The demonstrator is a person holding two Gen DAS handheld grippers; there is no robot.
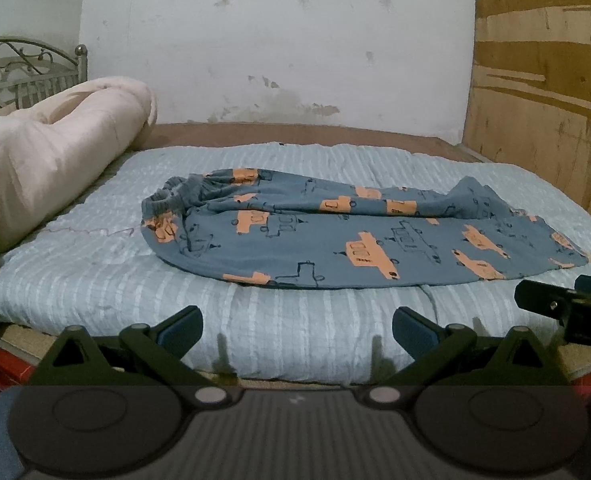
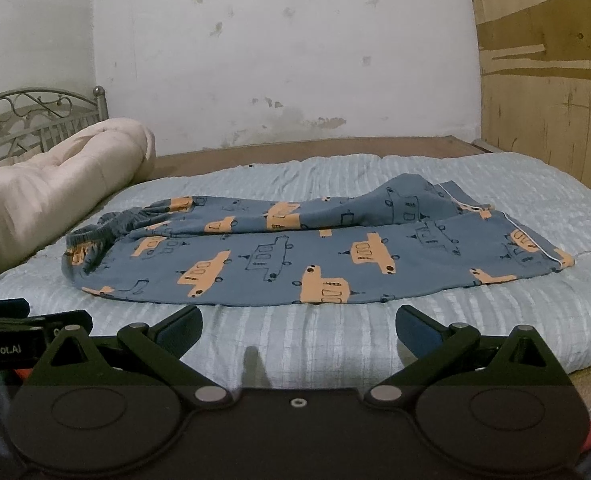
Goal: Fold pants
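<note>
Left gripper (image 1: 297, 330): jaws spread wide, holding nothing, poised just off the near edge of the bed. Right gripper (image 2: 298, 330): jaws likewise wide and holding nothing, level with the left one and close beside it. Neither touches the cloth. The pants (image 2: 315, 252), blue with orange and outlined vehicle prints, lie across the pale blue striped quilt (image 2: 335, 336), just beyond both grippers. Elastic waistband (image 2: 103, 230) to the left, leg hems to the right, one leg laid partly over the other, fabric rumpled. A cream rolled blanket (image 2: 55, 184) sits at far left, clear of the pants. Metal headboard (image 2: 27, 120) behind it; stained white wall (image 2: 275, 60) beyond.
</note>
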